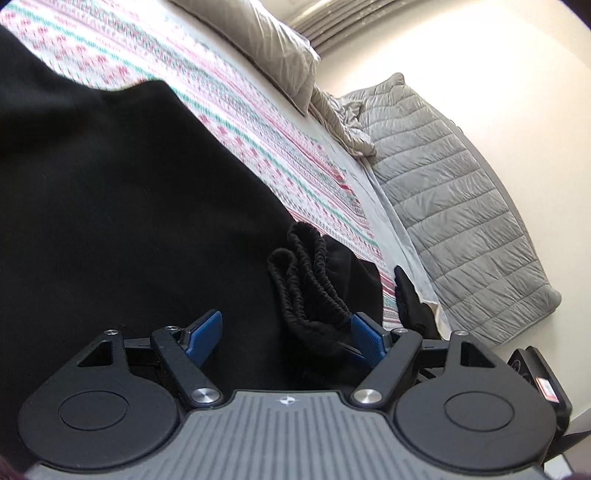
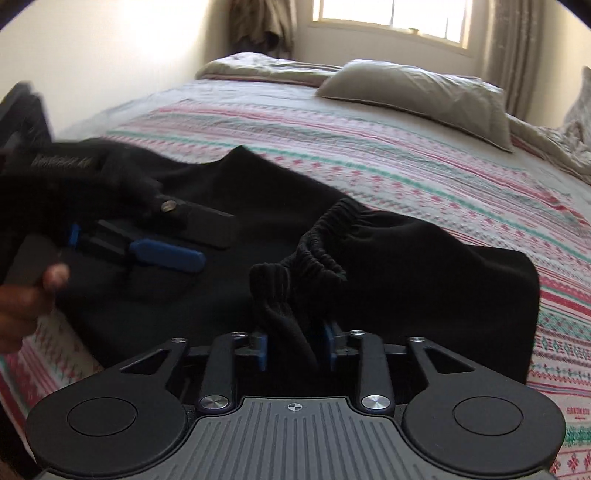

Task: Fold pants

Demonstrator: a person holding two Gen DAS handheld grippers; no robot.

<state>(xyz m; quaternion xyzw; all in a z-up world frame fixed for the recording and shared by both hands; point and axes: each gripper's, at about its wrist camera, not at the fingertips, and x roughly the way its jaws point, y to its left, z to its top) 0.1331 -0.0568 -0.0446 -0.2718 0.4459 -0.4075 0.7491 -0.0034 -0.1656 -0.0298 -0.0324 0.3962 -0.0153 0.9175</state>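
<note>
Black pants (image 2: 424, 280) lie spread on the patterned bedspread (image 2: 388, 158), with their gathered elastic waistband (image 2: 328, 240) bunched up near me. My right gripper (image 2: 295, 349) stands partly open with a raised fold of the waistband cloth between its blue pads (image 2: 261, 350); the pads do not clamp it. My left gripper (image 2: 218, 243), held by a hand (image 2: 22, 299), hovers wide open over the pants at the left. In the left wrist view the left gripper (image 1: 284, 336) is open above the black pants (image 1: 129, 206), and the waistband (image 1: 310, 288) rests against its right pad.
A beige pillow (image 2: 417, 96) and rumpled bedding lie at the head of the bed under a window (image 2: 391, 18). A grey quilted blanket (image 1: 461, 192) hangs off the bed's far side by the wall. Bare bedspread stretches beyond the pants.
</note>
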